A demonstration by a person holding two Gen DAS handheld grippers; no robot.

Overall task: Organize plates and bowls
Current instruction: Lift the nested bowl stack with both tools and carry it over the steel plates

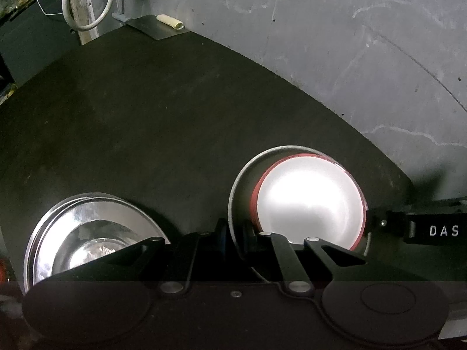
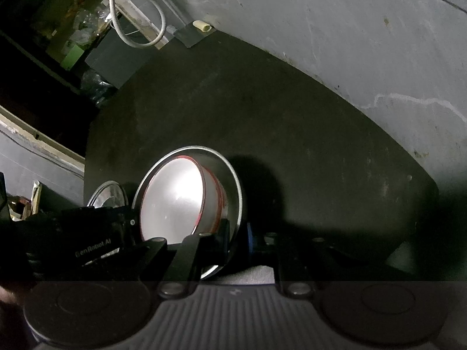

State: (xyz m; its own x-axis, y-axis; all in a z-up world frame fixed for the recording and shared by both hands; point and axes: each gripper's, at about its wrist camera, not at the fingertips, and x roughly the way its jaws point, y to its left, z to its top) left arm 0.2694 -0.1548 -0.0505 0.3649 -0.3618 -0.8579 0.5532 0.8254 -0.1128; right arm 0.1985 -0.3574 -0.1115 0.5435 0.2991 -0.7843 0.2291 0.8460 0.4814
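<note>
Dim room, dark round-edged surface [image 1: 163,110] against a grey scuffed wall [image 1: 350,43].

Left wrist view, left to right: a stack of shiny steel plates [image 1: 87,233] lies flat at the near left edge of the surface, its reflective centre catching light. Just right of it, the left hand-held gripper [image 1: 233,242] has its jaws pressed together on the left rim of the grey bowl [image 1: 242,180]. That bowl sits near the front right of the surface and holds a white bowl with a red rim [image 1: 309,201] nested inside it, slightly off centre toward the right. At the far right the right hand-held gripper [image 1: 376,221], black with white lettering, reaches in to the bowl's right rim.

Right wrist view, left to right: the left hand-held gripper [image 2: 128,224] shows as a dark lettered body at the bowl's left rim, steel plates [image 2: 108,195] behind it. The grey bowl [image 2: 233,186] and the red-rimmed white bowl [image 2: 175,201] fill the lower centre. The right hand-held gripper [image 2: 236,242] pinches the grey bowl's near right rim, 1 finger inside the wall, the other outside.

Far background: a looped white cable [image 1: 87,3], a small cream tube [image 1: 170,21] on a dark mat by the wall.
</note>
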